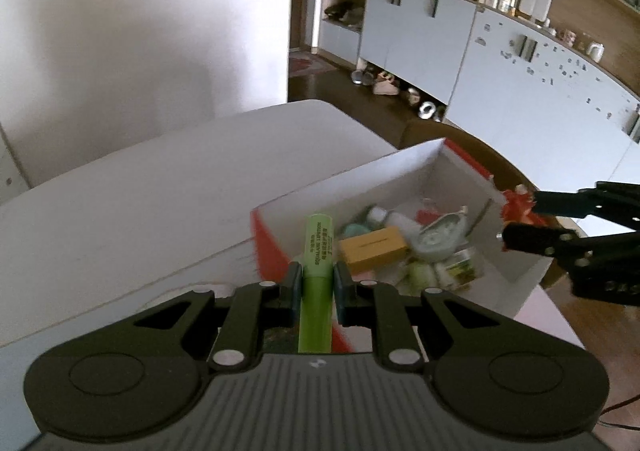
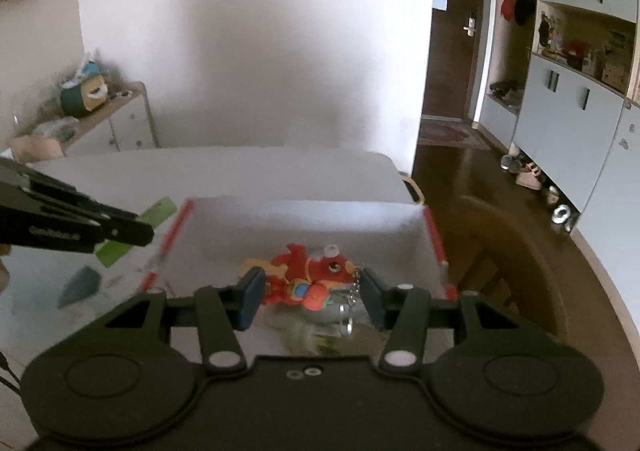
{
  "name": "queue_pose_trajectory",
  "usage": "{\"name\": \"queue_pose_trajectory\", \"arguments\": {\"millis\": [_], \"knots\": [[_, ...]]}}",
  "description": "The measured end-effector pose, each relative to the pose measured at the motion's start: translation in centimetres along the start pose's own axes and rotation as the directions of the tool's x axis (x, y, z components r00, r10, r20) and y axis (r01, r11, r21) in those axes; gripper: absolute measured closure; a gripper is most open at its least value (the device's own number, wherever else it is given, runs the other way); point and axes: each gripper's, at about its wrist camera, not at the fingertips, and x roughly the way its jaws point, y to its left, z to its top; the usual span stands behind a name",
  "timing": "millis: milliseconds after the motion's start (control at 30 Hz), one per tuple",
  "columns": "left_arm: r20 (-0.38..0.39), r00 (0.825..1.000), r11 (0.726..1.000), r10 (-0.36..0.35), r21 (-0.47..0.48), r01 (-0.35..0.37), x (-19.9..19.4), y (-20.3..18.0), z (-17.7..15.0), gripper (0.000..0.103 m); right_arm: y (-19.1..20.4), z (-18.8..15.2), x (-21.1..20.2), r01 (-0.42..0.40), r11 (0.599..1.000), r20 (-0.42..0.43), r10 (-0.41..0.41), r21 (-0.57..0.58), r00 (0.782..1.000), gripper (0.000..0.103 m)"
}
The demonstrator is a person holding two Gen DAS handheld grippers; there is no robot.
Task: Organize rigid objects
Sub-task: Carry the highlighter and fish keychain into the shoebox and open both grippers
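Observation:
A white box with red outer sides (image 1: 400, 175) stands on the white table, holding several small items, among them a yellow block (image 1: 374, 249) and small bottles. My left gripper (image 1: 317, 279) is shut on a light green tube (image 1: 318, 247), held above the box's near left corner with its tip pointing over the rim. My right gripper (image 2: 314, 291) is shut on a red dragon keychain toy (image 2: 308, 277) above the box (image 2: 304, 207). Seen from the left wrist, the right gripper (image 1: 516, 217) hovers with the toy (image 1: 518, 203) at the box's right wall. The left gripper (image 2: 120, 231) and tube (image 2: 158, 211) show left of the box.
The white table (image 1: 160, 187) stretches left and behind the box. A teal object (image 2: 82, 287) lies on the table left of the box. A brown chair (image 2: 500, 251) stands right of the table, with pale cabinets (image 1: 540, 91) and dark floor beyond.

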Motion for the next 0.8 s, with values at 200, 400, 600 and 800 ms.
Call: {"name": "queue_pose_trajectory", "arguments": {"millis": [200,400,600,800], "knots": [[-0.045,0.999,0.999,-0.03,0.034,0.031,2.4,-4.0,1.1,0.087,-1.6,-1.1,1.4,-0.003,1.0,-0.048,0.003,-0.01,0.999,0.052],[-0.149,0.988,0.999,-0.03,0.039,0.037,6.3,-6.7,0.8,0.087,-2.0,-2.4,2.8,-0.04,0.998,-0.116,0.034,-0.05,0.993,0.052],[-0.249,0.969,1.0,-0.003,0.028,0.011,10.2,-7.9,-0.1,0.087,-1.9,-3.0,4.2,-0.068,0.995,-0.184,0.053,-0.078,0.982,0.051],[-0.322,0.947,1.0,0.011,0.019,-0.006,13.2,-8.0,-0.2,0.087,-2.5,-3.3,5.1,-0.082,0.995,-0.235,0.066,-0.059,0.97,0.051]]}}
